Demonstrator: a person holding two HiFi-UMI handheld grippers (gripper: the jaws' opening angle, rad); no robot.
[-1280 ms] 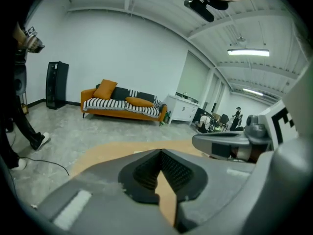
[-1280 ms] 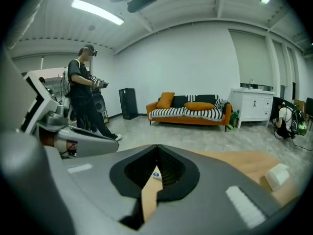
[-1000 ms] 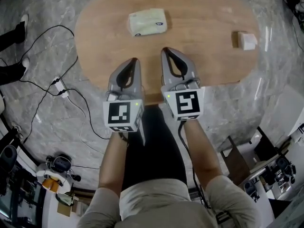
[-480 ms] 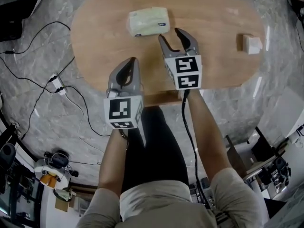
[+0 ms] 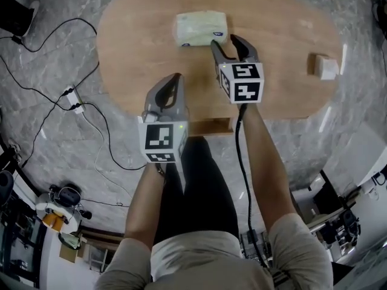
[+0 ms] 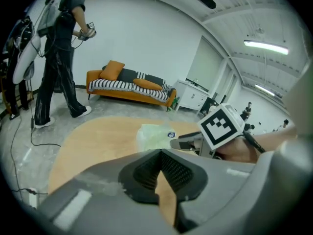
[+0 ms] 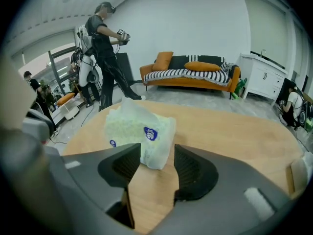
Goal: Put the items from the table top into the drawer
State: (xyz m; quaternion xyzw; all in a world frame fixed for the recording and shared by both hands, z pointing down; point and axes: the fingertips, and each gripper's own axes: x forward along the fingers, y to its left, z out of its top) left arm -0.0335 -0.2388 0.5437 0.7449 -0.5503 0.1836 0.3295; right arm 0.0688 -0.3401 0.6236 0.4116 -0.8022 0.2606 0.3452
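The pick-up step is being done: the pale green soft tissue pack in clear wrap (image 5: 199, 28) is lying on the oval wooden counter (image 5: 284, 47). Its near corner is between the fingers of the right gripper (image 5: 225, 41), which have just been opening and are not clamping it. The fingers of the left gripper (image 5: 174, 80) are being held together, empty. Next, probably, the open fingers must be pushed further around the pack and closed gently.

Pale green packet (image 5: 201, 28), tan table (image 5: 139, 59), grey marbled floor (image 5: 338, 132).

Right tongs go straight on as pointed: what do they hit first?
The tissue pack: its near corner already sits at the mouth of the right tongs, whose jaws have just been opening. The pads don't appear to touch it yet.
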